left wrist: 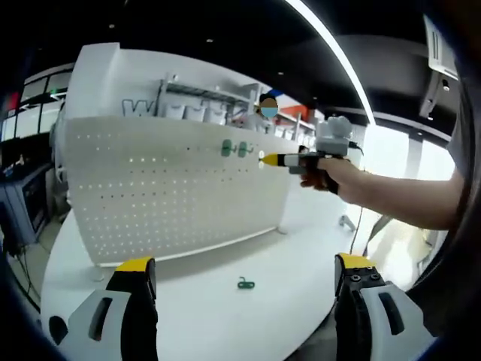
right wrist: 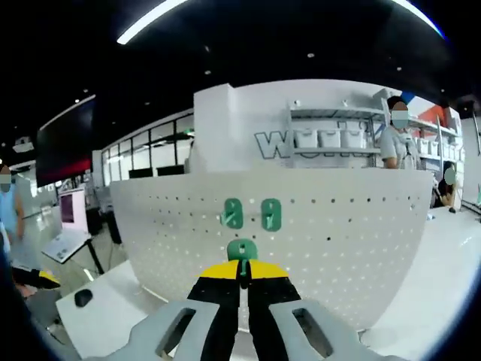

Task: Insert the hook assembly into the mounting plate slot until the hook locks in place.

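Closed right gripper (right wrist: 243,280) pinches green hook (right wrist: 242,252) before pegboard (right wrist: 338,248); left gripper (left wrist: 244,277) gapes.

You can read very little here. The one piece of lettering stands on the white wall (right wrist: 248,120) behind the pegboard (right wrist: 316,233): large outlined letters beginning "WO" (right wrist: 272,144) in the right gripper view, after which the shelf rack (right wrist: 353,135) with its white bins covers the rest of the word. In the left gripper view you see the same lettering (left wrist: 139,107) on that wall, where only the "W" comes through clearly. Nothing else carries text you can make out: the pegboard and the green hooks (right wrist: 252,214) mounted on it show no readable marks or numbers.
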Demonstrator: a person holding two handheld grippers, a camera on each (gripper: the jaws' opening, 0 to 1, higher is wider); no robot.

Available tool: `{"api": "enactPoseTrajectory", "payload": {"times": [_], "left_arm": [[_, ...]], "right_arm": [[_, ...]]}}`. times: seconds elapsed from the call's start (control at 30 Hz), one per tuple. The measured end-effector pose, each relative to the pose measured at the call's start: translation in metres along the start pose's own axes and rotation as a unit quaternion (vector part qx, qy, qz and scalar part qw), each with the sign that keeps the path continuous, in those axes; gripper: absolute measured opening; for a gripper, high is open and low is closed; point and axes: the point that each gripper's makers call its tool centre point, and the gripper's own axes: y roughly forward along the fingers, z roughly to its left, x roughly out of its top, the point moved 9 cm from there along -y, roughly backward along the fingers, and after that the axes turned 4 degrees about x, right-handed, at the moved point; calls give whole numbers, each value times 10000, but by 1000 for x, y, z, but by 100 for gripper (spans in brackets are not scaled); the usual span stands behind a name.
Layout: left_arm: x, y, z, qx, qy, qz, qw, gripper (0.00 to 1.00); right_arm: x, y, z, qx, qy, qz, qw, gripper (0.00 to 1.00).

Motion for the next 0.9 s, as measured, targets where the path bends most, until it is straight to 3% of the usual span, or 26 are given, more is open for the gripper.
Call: {"api": "enactPoseTrajectory", "payload": {"times": [0.13, 0.2, 0.3, 0.4, 0.9], "left_arm": [[0, -1, 2, 27, -11, 13, 10000, 100], [1, -2, 3, 32, -30, 9, 10000, 100], [3, -3, 5, 66, -4, 3, 10000, 100], [3, -4, 8, 120, -3, 4, 9999, 100], [2, -5, 13, 234, -12, 99, 9997, 100]], "right_arm": [[8, 4, -10, -84, -119, -41, 9999, 0], [14, 8, -18, -225, -442, 26, 9988, 0], [19, 14, -25, -280, -465, -9, 9985, 0], [24, 19, -34, -331, -201, -182, 9991, 0], [33, 38, -59, -724, -311, -429, 9960, 0]]}}
